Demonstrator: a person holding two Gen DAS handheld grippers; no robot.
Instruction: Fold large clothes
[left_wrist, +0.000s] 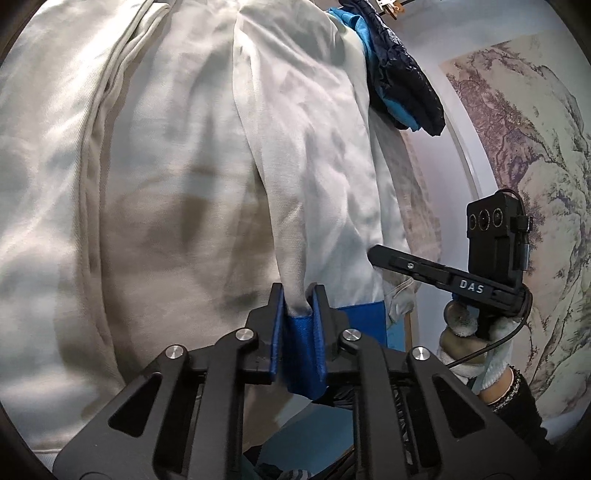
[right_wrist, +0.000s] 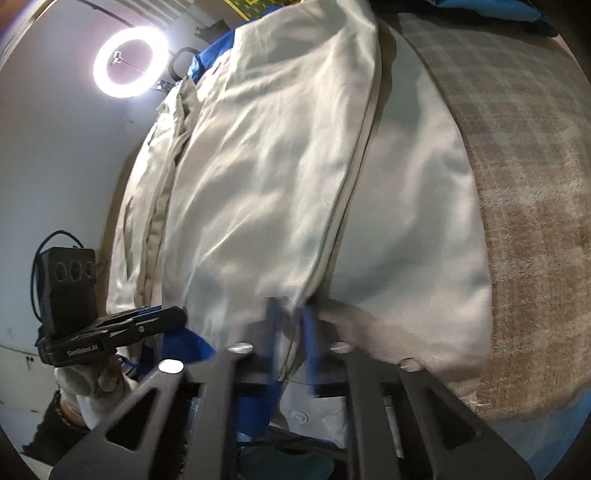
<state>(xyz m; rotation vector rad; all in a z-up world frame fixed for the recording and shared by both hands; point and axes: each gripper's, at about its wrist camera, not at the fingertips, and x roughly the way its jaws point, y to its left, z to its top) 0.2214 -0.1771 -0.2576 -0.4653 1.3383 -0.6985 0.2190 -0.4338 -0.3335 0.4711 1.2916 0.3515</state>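
A large cream-white garment (left_wrist: 177, 155) with blue trim fills both views, hanging and draped over a surface. My left gripper (left_wrist: 300, 297) is shut on a fold of the white cloth where it meets a blue band (left_wrist: 301, 354). My right gripper (right_wrist: 291, 314), blurred by motion, is shut on the garment's (right_wrist: 266, 155) lower edge. Each gripper shows in the other's view: the right one (left_wrist: 373, 254) at the garment's right edge, the left one (right_wrist: 181, 314) at its left edge.
A dark navy and light-blue garment (left_wrist: 399, 70) hangs at the upper right of the left wrist view, by a landscape wall painting (left_wrist: 532, 155). A brown checked blanket (right_wrist: 517, 155) lies under the white garment. A ring light (right_wrist: 127, 62) glows at upper left.
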